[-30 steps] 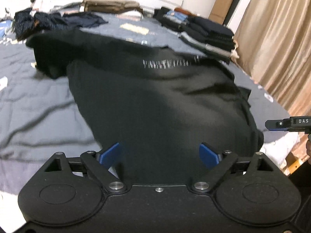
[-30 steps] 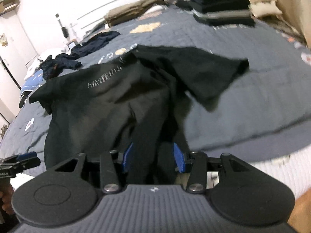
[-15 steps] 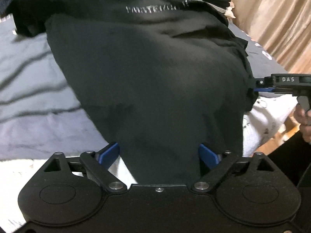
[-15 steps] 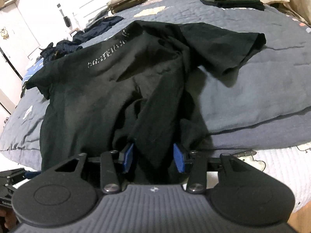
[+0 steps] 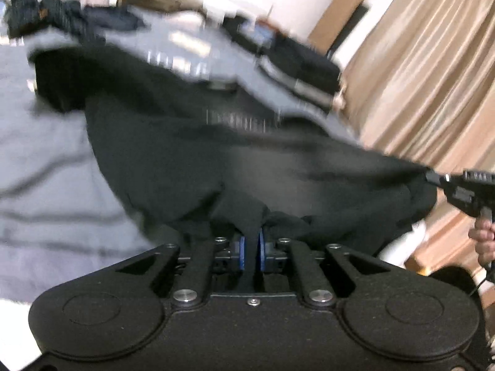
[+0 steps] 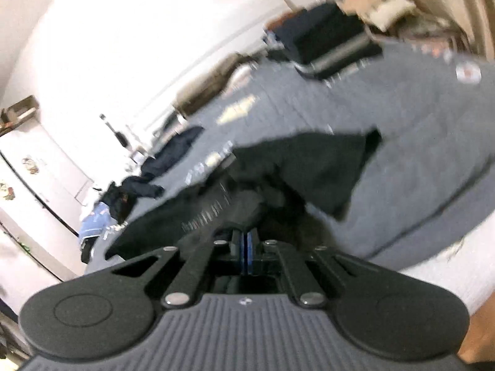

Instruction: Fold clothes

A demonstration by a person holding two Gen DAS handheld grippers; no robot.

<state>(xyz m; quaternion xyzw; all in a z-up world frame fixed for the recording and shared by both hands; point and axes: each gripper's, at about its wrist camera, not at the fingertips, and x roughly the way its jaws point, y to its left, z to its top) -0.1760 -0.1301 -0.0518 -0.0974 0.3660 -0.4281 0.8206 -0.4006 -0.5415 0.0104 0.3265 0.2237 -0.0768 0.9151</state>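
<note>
A black T-shirt (image 5: 201, 154) with pale lettering lies spread on a grey-blue quilted bed (image 5: 46, 154), its near edge lifted. My left gripper (image 5: 251, 241) is closing, its blue pads pinching a bunch of the shirt's near hem. In the right wrist view my right gripper (image 6: 246, 238) is shut on the same black T-shirt (image 6: 309, 167) at another spot on the hem. The right gripper (image 5: 433, 179) also shows at the right of the left wrist view, pulling the cloth taut, with a person's hand (image 5: 482, 238) below it. Both views are motion-blurred.
A stack of folded dark clothes (image 5: 303, 65) sits at the bed's far right, also seen as the stack (image 6: 324, 40). Loose dark garments (image 5: 46, 15) lie at the far left. Beige curtains (image 5: 417, 77) hang beyond the bed's right side. White walls stand behind.
Both grippers went from open around the hem to closed on it. Both have risen and tilted, lifting the shirt's near edge and stretching it between them.
</note>
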